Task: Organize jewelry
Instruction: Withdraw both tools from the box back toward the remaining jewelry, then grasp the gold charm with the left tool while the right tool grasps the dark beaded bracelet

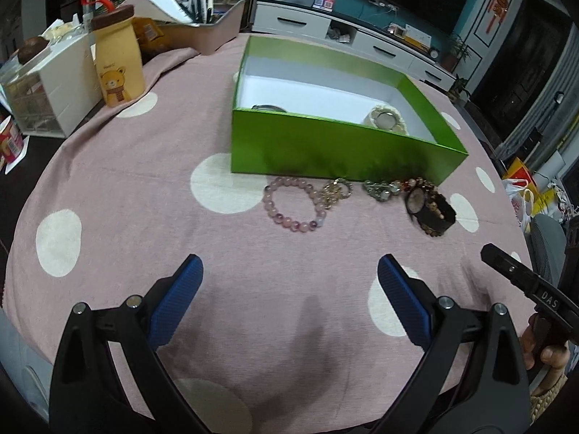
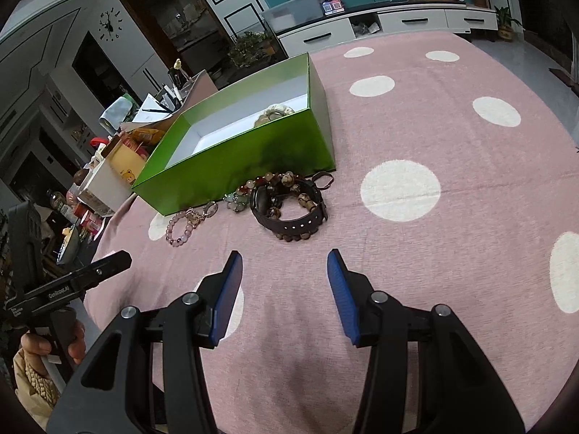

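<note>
A green box [image 1: 325,144] [image 2: 235,166] stands open on the pink dotted tablecloth, with a cream round piece [image 1: 385,120] [image 2: 275,112] and a dark piece [image 1: 269,107] inside. In front of it lie a pink bead bracelet [image 1: 295,204] [image 2: 180,230], a gold chain [image 1: 336,190] [image 2: 202,211], a pale bead bracelet [image 1: 381,188] [image 2: 237,200] and a dark watch with brown beads [image 1: 429,208] [image 2: 289,206]. My left gripper [image 1: 289,271] is open and empty, short of the pink bracelet. My right gripper [image 2: 286,264] is open and empty, short of the watch.
A yellow bear canister [image 1: 117,61], a white drawer unit [image 1: 54,79] and a tray of pens and papers [image 1: 202,18] stand at the table's far left. The pink dotted tablecloth [image 2: 434,126] stretches to the right of the box.
</note>
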Available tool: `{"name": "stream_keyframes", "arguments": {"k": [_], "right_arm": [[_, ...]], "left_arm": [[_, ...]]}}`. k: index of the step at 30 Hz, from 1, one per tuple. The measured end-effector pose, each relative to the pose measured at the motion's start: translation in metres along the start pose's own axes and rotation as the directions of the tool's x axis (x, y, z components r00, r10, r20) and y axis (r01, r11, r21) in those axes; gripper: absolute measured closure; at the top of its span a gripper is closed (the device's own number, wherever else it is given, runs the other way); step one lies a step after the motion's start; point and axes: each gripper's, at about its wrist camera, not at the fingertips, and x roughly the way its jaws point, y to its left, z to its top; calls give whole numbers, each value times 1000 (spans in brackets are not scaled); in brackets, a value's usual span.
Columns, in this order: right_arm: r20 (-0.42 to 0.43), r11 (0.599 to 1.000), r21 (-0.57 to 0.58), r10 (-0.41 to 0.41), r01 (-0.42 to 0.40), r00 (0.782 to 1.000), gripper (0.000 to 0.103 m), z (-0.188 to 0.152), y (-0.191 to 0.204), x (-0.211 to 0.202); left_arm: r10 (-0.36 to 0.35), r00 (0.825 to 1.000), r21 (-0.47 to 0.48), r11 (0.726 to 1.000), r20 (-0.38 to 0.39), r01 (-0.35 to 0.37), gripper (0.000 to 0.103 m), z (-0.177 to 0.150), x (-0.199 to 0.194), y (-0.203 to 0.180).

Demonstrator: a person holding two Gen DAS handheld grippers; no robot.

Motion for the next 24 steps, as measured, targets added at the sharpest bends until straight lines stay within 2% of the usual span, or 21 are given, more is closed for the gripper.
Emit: {"name": "stream_keyframes", "arguments": {"k": [9, 24], "right_arm": [[2, 1000, 18, -3, 3, 1000, 54, 2, -6, 3], [-7, 999, 53, -11, 12, 1000, 63, 10, -16, 15]], "left_arm": [[-11, 1000, 19, 1000, -3, 11, 5, 1, 7, -4], [-28, 1000, 78, 997, -2, 28, 5, 8, 24, -18]]}}
